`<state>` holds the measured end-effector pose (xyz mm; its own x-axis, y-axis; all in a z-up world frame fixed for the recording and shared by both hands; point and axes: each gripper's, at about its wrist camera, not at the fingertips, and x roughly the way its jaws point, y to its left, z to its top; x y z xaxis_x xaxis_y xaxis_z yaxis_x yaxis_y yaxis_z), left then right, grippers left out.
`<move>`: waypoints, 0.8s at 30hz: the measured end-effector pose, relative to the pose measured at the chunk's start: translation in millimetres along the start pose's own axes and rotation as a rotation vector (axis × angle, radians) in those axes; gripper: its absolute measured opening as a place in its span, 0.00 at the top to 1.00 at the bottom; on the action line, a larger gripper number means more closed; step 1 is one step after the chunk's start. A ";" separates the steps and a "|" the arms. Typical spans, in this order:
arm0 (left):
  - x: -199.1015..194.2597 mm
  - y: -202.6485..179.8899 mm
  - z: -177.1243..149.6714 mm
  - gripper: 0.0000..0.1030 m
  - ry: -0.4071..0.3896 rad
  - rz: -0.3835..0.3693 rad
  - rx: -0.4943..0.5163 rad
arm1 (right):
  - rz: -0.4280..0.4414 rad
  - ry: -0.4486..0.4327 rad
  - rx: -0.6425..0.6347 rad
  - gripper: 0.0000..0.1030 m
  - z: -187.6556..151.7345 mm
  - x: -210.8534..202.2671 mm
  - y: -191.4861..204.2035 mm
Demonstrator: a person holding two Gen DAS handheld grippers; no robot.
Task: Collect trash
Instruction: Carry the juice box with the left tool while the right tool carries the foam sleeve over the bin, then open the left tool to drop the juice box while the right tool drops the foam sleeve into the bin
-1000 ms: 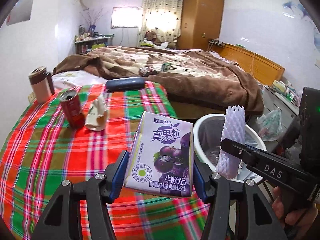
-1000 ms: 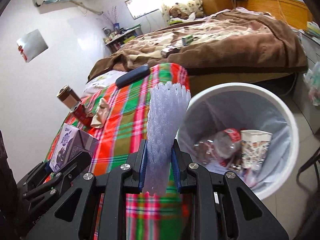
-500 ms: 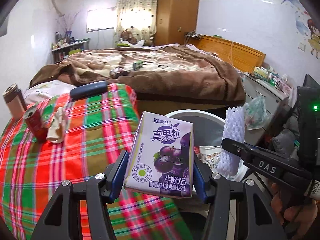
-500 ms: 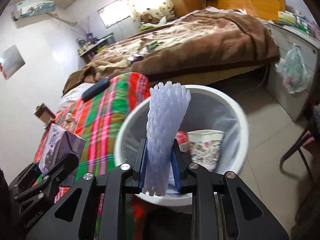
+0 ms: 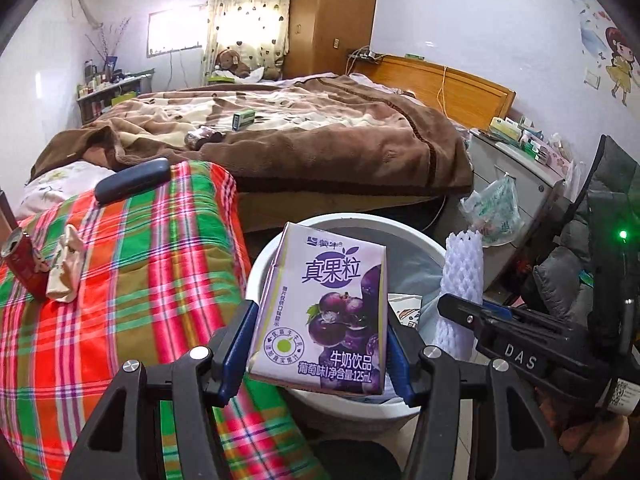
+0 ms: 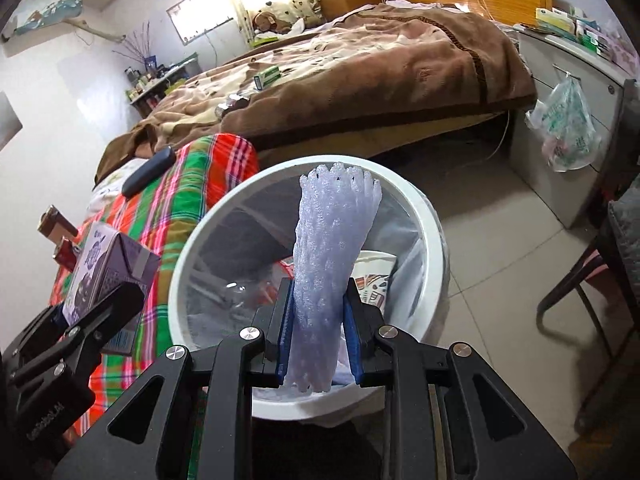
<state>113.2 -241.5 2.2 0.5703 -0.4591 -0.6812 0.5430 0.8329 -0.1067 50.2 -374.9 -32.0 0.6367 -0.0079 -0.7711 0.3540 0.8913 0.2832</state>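
Note:
My left gripper (image 5: 318,344) is shut on a purple grape milk carton (image 5: 326,316), held upright over the near rim of the white trash bin (image 5: 262,264). My right gripper (image 6: 318,340) is shut on a white foam fruit net (image 6: 332,256), held upright above the bin's opening (image 6: 424,216). The bin is lined with a bag and holds paper and plastic trash (image 6: 374,276). The foam net (image 5: 460,280) and right gripper also show at the right of the left wrist view. The carton (image 6: 108,264) shows at the left of the right wrist view.
A red, green plaid cloth (image 5: 120,280) covers the surface left of the bin, with a red can (image 5: 24,260), crumpled paper (image 5: 66,264) and a dark case (image 5: 132,180) on it. A bed with a brown blanket (image 5: 320,140) lies behind. A grey cabinet (image 6: 568,96) with a hanging plastic bag (image 6: 568,128) stands right.
Both grippers have swung right, off the plaid cloth and over the bin, each still holding its item. The bin now sits directly under them.

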 end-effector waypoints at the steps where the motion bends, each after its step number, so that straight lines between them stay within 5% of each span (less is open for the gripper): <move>1: 3.7 -0.4 0.8 0.43 0.005 -0.005 0.001 | -0.006 0.006 -0.005 0.77 0.7 1.4 -0.2; 10: 30.9 -4.4 6.5 0.43 0.055 -0.043 0.004 | -0.043 0.038 -0.047 0.74 2.7 7.5 -5.9; 15: 33.7 -1.0 6.8 0.34 0.064 -0.030 -0.001 | -0.057 0.026 -0.051 0.48 1.7 6.1 -6.1; 24: 20.8 10.0 4.1 0.34 0.041 -0.009 -0.031 | -0.068 0.003 -0.032 0.47 0.4 -0.6 -5.7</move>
<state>132.9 -244.0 -10.1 0.5394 -0.4538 -0.7093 0.5279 0.8385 -0.1350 48.1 -380.2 -32.9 0.6101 -0.0677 -0.7895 0.3746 0.9026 0.2120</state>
